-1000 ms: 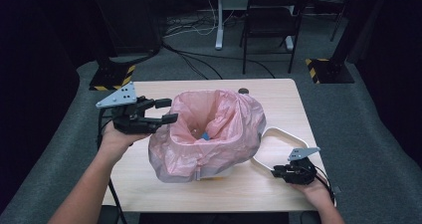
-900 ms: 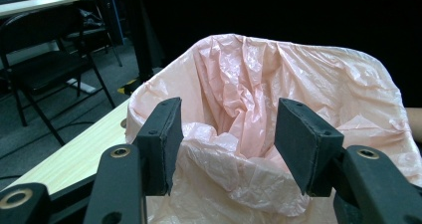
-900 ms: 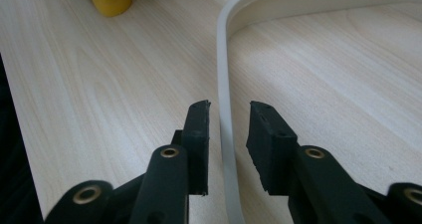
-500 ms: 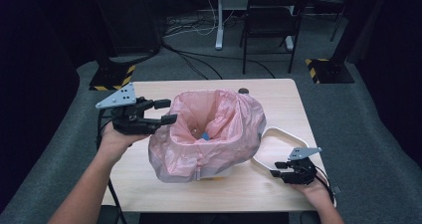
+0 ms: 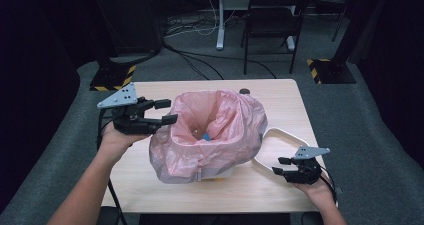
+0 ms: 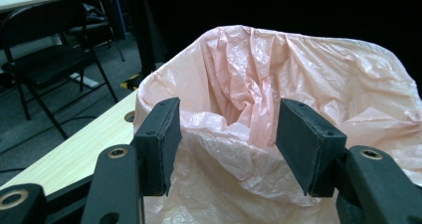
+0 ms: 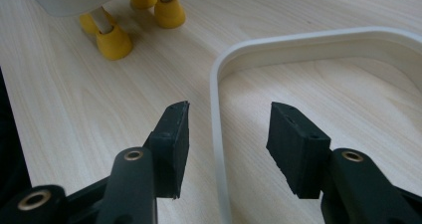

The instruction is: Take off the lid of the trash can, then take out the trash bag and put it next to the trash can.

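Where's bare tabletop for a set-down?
Free: the light wooden table along its near edge and the left strip behind the left hand-held gripper. Crowded: the middle, under the pink plastic bin liner, and the white ring-shaped frame at right.

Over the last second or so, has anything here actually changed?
The right gripper has just opened its jaws over the white ring's rim; its pads no longer press the ring. The left gripper stayed open at the pink bag's edge. Bag and table are unchanged.
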The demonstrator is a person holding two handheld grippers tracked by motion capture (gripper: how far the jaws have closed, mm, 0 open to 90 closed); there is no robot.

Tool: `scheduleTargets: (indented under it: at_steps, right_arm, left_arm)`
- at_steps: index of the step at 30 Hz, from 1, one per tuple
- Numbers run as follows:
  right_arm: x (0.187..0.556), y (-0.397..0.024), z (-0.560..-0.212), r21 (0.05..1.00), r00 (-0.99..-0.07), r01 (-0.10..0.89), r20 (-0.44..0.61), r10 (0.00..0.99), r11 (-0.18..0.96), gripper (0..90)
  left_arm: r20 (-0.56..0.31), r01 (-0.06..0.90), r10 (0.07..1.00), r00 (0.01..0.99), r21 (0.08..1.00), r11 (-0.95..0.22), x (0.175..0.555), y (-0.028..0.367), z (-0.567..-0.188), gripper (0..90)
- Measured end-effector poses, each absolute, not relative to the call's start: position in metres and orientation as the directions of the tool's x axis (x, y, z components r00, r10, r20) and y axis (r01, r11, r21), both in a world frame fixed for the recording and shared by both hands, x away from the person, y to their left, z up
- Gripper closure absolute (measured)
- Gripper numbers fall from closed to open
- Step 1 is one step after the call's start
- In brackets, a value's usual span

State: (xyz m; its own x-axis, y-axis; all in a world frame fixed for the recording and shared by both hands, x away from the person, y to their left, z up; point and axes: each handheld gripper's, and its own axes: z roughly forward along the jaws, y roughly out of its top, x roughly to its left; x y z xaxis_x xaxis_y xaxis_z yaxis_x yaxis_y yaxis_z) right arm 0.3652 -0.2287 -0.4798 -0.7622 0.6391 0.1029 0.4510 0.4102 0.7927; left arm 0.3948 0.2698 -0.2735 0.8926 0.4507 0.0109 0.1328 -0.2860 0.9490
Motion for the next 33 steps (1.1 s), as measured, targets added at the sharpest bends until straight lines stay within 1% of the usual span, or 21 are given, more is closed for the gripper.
scheduleTargets:
  at_steps: [11,19,26,33]
  right_arm:
    - [0.354,-0.219,-0.460,0.832,-0.776,0.380,0.050,0.629,0.404,49.6]
    - [0.351,-0.209,-0.443,0.854,-0.796,0.354,0.060,0.603,0.381,48.2]
    - [0.347,-0.202,-0.423,0.874,-0.807,0.323,0.052,0.589,0.364,47.7]
    - [0.341,-0.197,-0.398,0.898,-0.823,0.267,0.024,0.568,0.348,46.0]
  left_arm:
    - [0.013,0.134,0.459,0.888,0.948,-0.288,0.398,0.271,-0.271,42.6]
    - [0.018,0.139,0.481,0.877,0.948,-0.288,0.402,0.276,-0.268,42.3]
    - [0.003,0.155,0.492,0.870,0.947,-0.280,0.410,0.277,-0.268,40.6]
    - [0.005,0.162,0.500,0.866,0.944,-0.289,0.416,0.274,-0.267,39.7]
